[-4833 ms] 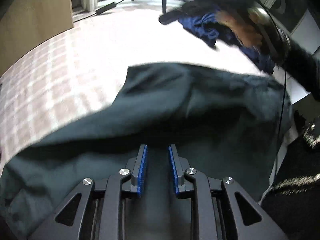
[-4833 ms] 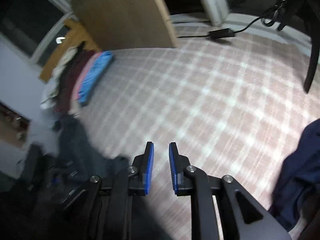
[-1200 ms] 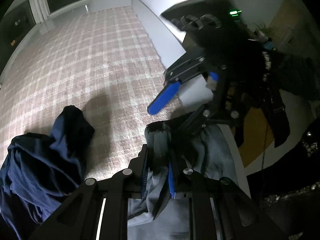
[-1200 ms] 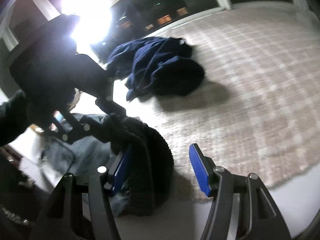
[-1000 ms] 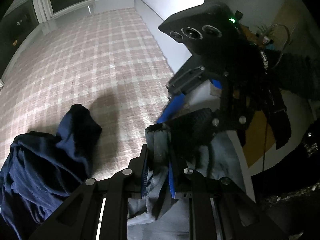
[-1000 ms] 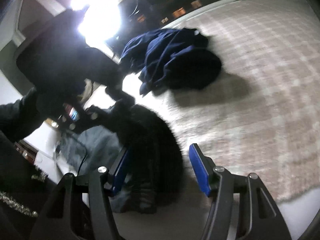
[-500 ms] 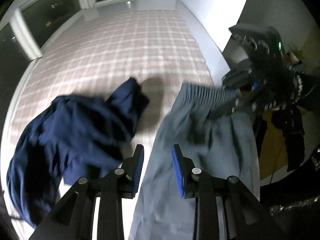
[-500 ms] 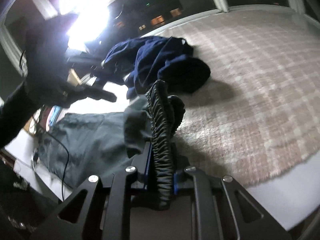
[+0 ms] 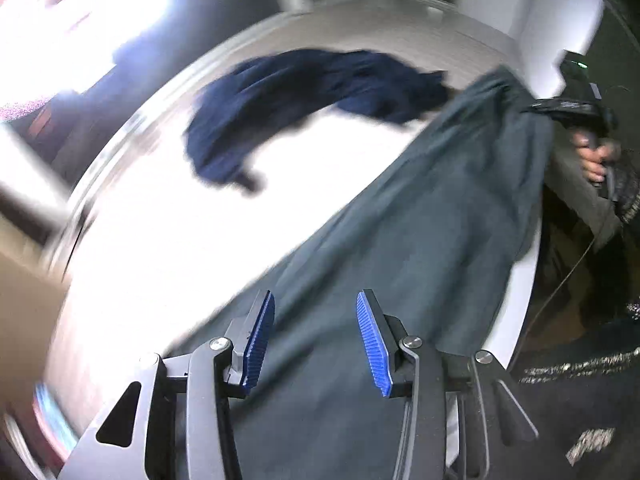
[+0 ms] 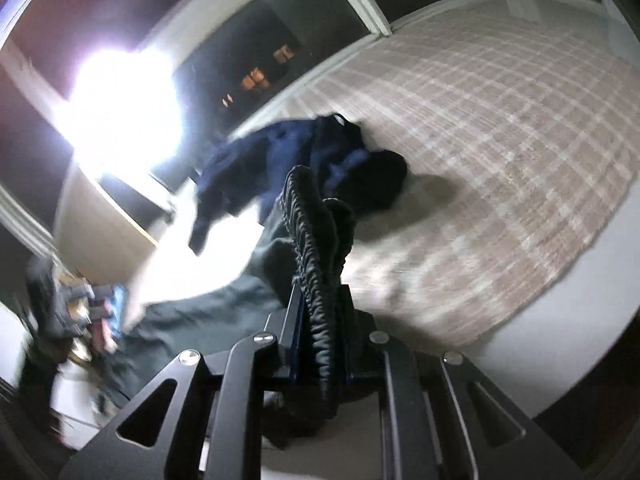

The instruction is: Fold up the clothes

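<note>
While the left-wrist view is heavily smeared, the left tongs (image 9: pixel 316 338) can be seen with their blue pads (image 9: pixel 260 336) apart and the jaws opening; the grey trousers (image 9: pixel 432 216) pass beneath the gap, but neither pad presses on the cloth, so nothing is gripped on that side.

The right tongs (image 10: pixel 320 320) are clenched on the gathered elastic waistband (image 10: pixel 314 248) of the grey trousers, which stands up in a ribbed ridge out of the closed jaws. In the left-wrist view the same tongs (image 9: pixel 560 108) appear at the far right edge, carried by a hand (image 9: pixel 596 160), with the top of the garment bunched at them.

The trousers run as a long diagonal band from that held end down toward the left tongs. The upper end is lifted off the rug. Whether the lower part lies flat cannot be told through the blur.

A dark blue garment (image 10: pixel 300 160) lies crumpled on the checked rug (image 10: pixel 500 128), beyond the trousers and apart from both tongs. It also shows in the left-wrist view (image 9: pixel 304 96). A bright lamp (image 10: pixel 120 108) glares at the upper left of the right-wrist view, in front of dark windows (image 10: pixel 256 40).
</note>
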A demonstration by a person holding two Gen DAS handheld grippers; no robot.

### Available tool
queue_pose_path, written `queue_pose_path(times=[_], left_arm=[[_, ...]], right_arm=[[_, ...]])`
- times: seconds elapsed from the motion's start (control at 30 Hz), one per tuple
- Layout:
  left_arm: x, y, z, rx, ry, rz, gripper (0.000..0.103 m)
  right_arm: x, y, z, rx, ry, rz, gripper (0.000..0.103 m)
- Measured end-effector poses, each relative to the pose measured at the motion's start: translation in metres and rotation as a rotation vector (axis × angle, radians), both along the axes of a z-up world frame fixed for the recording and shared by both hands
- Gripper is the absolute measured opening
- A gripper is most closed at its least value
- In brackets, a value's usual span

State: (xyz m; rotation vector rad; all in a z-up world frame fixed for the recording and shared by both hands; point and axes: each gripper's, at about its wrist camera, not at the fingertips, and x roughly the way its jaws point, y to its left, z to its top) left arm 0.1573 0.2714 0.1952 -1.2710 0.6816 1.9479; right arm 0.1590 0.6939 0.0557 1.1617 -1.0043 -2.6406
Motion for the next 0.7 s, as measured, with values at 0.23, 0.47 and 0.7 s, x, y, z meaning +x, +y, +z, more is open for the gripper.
queue_pose_path(times=[0.23,0.47,0.7], left_arm=[[0.049,-0.198,-0.022,0.014,-0.023,0.34,0.043],[0.108,-0.33,-0.037,0.064,-0.02,0.491,0.044],[0.136,-0.41,-0.046,0.103,0.003,0.588,0.05]], right_arm=[[0.0,-0.081,0.07,-0.087,0.112,0.043,0.014],[-0.031,-0.256,0.114,-0.039,0.166,0.264,0.014],[-0.059,-0.443,0.095,-0.02,0.122,0.468,0.014]])
